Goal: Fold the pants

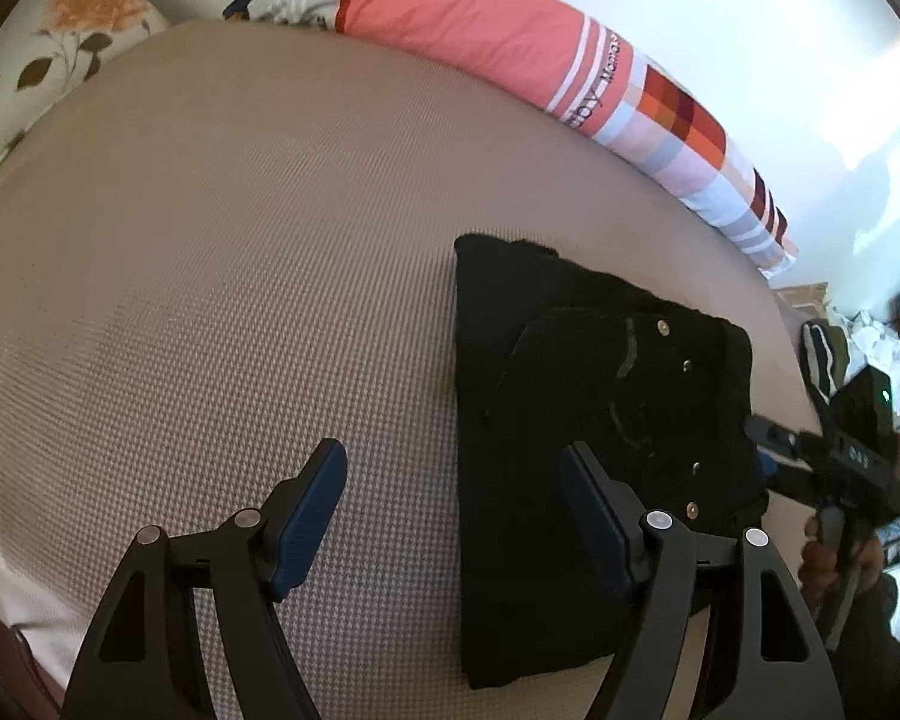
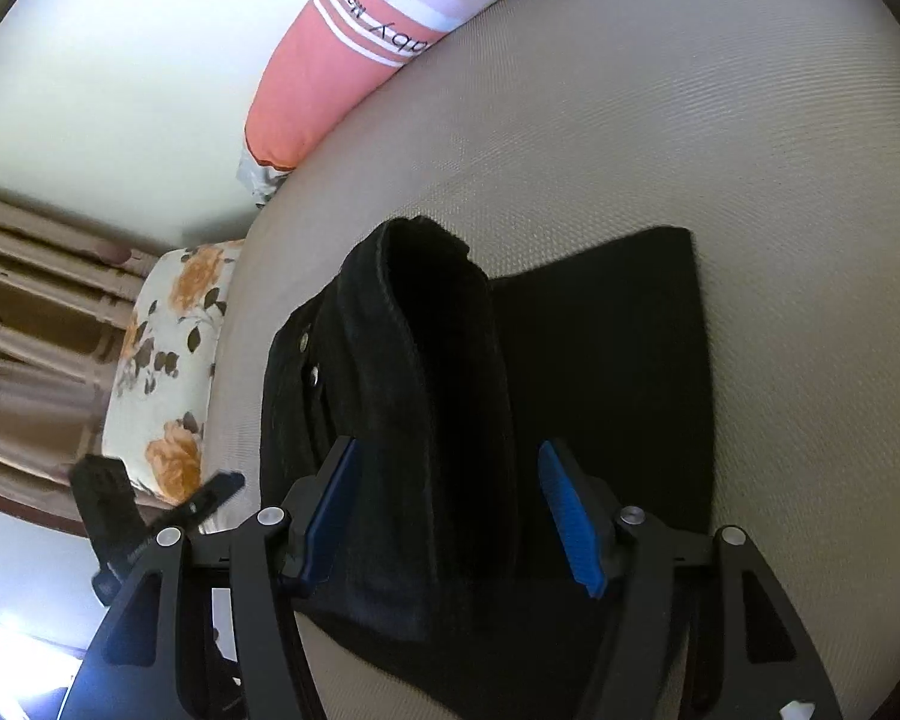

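Lying folded on the bed (image 1: 222,252), the black pants (image 1: 600,408) sit at three o'clock in the left view. The left tongs (image 1: 453,501) gape, empty. Only the right view shows the raised fold between the right tongs (image 2: 447,504), pads apart, gripping nothing. Their far layers are too dark to read.

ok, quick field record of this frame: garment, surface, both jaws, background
garment: black pants, folded into a stack, top layer humped
surface: beige textured mattress
left gripper: jaws open, nothing between them, beside the pants
right gripper: jaws open, straddling the humped fold, pads not pressing
background: pink checked pillow, floral cushion
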`<control>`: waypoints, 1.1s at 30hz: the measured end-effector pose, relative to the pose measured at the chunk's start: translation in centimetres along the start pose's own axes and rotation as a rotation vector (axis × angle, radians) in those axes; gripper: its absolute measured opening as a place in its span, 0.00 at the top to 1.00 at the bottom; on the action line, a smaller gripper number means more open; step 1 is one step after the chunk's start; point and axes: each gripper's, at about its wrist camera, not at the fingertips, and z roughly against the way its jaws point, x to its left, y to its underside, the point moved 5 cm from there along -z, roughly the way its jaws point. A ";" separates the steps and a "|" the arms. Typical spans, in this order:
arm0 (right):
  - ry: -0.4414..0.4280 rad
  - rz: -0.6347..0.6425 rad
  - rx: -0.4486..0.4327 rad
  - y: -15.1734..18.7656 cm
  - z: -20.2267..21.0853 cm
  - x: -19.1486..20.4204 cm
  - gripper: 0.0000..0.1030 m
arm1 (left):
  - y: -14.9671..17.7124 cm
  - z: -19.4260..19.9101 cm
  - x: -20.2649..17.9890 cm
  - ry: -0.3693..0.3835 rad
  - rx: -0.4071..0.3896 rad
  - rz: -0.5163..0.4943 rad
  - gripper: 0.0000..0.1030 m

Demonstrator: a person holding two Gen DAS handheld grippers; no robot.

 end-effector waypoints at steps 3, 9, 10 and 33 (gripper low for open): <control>-0.021 0.020 0.000 -1.1 -1.1 0.4 0.48 | 0.0 -0.3 0.0 -0.002 0.006 0.003 0.28; -0.037 -0.008 -0.022 -1.7 -1.0 1.7 0.86 | -0.3 -1.0 -1.1 0.005 0.020 -0.003 0.28; -0.017 0.010 -0.043 -1.5 -0.5 2.4 0.88 | -0.4 -1.1 -1.5 0.006 0.016 -0.016 0.28; 0.273 -0.099 -0.192 3.2 6.0 -3.5 0.73 | 0.0 -6.3 -6.9 -0.043 0.076 -0.266 0.27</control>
